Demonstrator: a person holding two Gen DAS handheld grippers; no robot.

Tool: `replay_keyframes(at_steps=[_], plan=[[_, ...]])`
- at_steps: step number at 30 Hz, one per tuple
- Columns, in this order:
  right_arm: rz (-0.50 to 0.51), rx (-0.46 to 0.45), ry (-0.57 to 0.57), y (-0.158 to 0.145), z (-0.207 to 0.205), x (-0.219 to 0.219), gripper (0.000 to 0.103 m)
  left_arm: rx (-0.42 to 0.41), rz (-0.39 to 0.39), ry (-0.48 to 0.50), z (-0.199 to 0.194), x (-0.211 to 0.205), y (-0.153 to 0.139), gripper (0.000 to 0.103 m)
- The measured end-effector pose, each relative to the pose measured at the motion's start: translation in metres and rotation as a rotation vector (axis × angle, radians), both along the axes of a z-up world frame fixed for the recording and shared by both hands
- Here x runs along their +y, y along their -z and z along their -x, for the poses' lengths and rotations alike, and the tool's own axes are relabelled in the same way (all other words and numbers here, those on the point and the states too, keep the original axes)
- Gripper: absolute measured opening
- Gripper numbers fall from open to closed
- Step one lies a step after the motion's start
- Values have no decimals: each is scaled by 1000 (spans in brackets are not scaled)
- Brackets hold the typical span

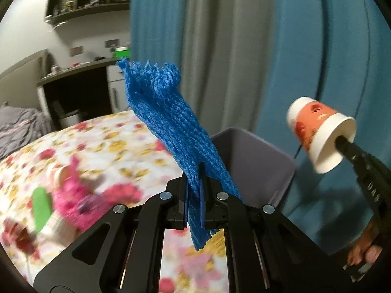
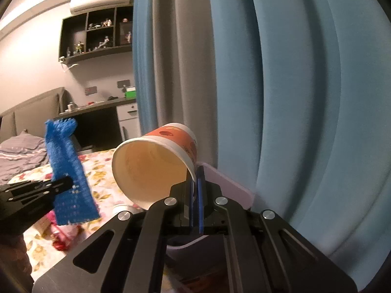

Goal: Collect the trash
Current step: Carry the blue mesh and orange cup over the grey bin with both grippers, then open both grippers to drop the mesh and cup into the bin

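Surroundings: a bed with a floral sheet [image 1: 117, 141] carries blurred clutter, among it a pink netted piece [image 1: 73, 195] and a green item [image 1: 41, 210]; a grey blanket [image 1: 19, 124] lies at the far end
Backdrop: blue and grey curtains [image 1: 244, 48] hang just behind the bin; a dark surface [image 2: 97, 105] with a green box [image 2: 130, 93] stands along the far wall, wall shelves [image 2: 97, 34] with figurines above it
Bin: a grey trash bin [image 1: 256, 161] stands between the bed edge and the curtains, its opening facing up, nothing across it in the left wrist view
Left tongs: the left tongs [image 1: 195, 195] are clenched on a blue foam net sleeve [image 1: 166, 112], which sticks up past the tips and also hangs below them; held above the bed edge, just beside the bin
Right tongs: the right tongs [image 2: 195, 195] pinch the rim of a paper cup [image 2: 156, 161], white with an orange print; one finger inside the wall, one outside
Cup pose: tilted on its side, mouth toward the right wrist camera, inside looks empty; it hangs in the air near the bin
Hand: bare fingers [image 1: 364, 254] of the right hand show at the handle behind the right tongs
Spacing: sleeve and cup are apart, not touching
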State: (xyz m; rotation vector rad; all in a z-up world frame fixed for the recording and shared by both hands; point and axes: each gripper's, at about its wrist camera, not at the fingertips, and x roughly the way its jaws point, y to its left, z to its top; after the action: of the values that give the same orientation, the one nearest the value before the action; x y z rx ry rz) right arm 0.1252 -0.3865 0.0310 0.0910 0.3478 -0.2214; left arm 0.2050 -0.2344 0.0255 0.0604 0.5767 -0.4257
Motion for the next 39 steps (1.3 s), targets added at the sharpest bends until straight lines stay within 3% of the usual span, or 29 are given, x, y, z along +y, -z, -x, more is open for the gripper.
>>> replay_keyframes(at_steps=[6, 13, 27, 36, 39], plan=[[-64, 67, 11, 24, -23, -13, 4, 80, 27, 107, -37, -49, 27, 6], [-100, 125, 24, 44, -36, -27, 4, 169, 41, 179, -66, -77, 55, 6], [-129, 178, 43, 57, -47, -39, 4, 334, 60, 208, -93, -109, 94, 7], [-131, 208, 51, 64, -47, -42, 4, 375, 58, 209, -101, -113, 104, 7], [-133, 214, 54, 64, -51, -43, 4, 394, 63, 207, -103, -112, 106, 18]])
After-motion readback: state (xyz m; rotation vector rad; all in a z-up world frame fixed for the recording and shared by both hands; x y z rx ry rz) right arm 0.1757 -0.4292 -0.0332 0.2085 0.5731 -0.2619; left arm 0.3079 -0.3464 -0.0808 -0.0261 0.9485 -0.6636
